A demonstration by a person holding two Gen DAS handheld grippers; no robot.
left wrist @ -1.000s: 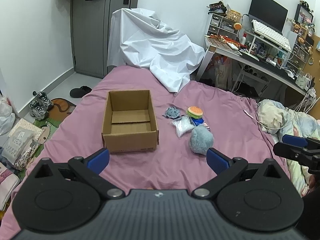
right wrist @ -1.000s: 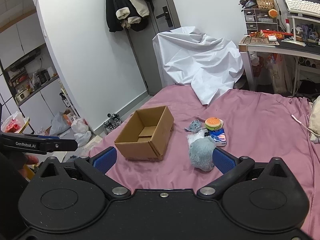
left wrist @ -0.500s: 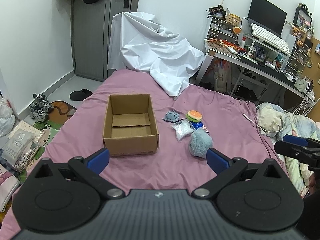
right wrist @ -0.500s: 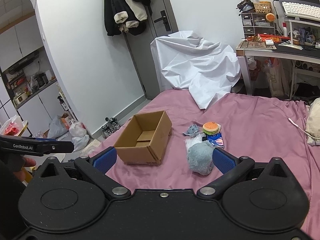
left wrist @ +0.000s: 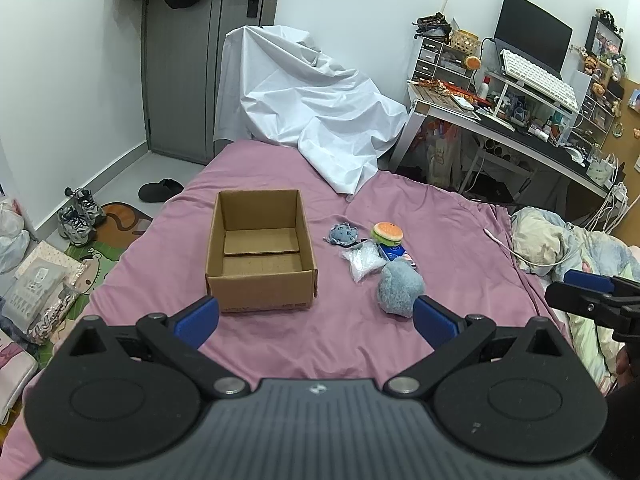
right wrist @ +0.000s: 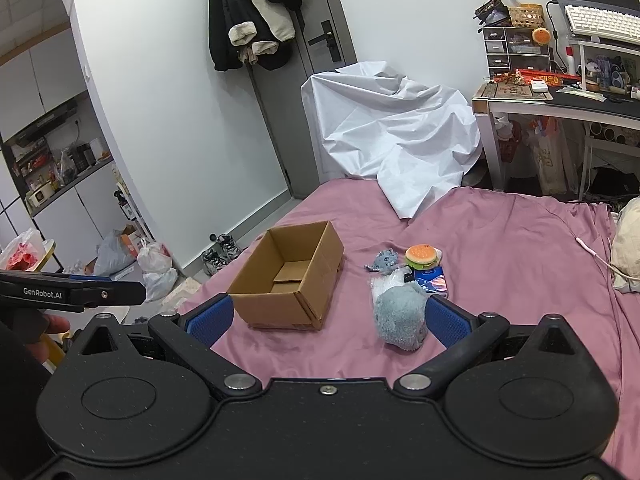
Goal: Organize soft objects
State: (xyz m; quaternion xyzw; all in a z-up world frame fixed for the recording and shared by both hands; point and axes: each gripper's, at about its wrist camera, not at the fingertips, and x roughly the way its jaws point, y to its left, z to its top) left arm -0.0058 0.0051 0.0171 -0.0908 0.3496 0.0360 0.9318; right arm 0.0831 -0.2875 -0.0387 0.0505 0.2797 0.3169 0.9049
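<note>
I see a pink bed [left wrist: 448, 240] in a bedroom, with a door [left wrist: 208, 60] and a desk [left wrist: 520, 128] far off. One box [left wrist: 260, 252] sits on it. Five soft things lie just right of it: blue ball [left wrist: 400, 290], bag [left wrist: 364, 260], burger [left wrist: 387, 233], small blue toy [left wrist: 342, 234], blue pack [left wrist: 394, 253]. My left tongs [left wrist: 316, 320] and right tongs [right wrist: 328, 318] are wide open, holding nothing.

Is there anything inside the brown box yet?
Empty. The open brown cardboard box shows only its bare bottom flaps, and the fluffy blue-grey plush lies outside on the pink bedsheet.
</note>
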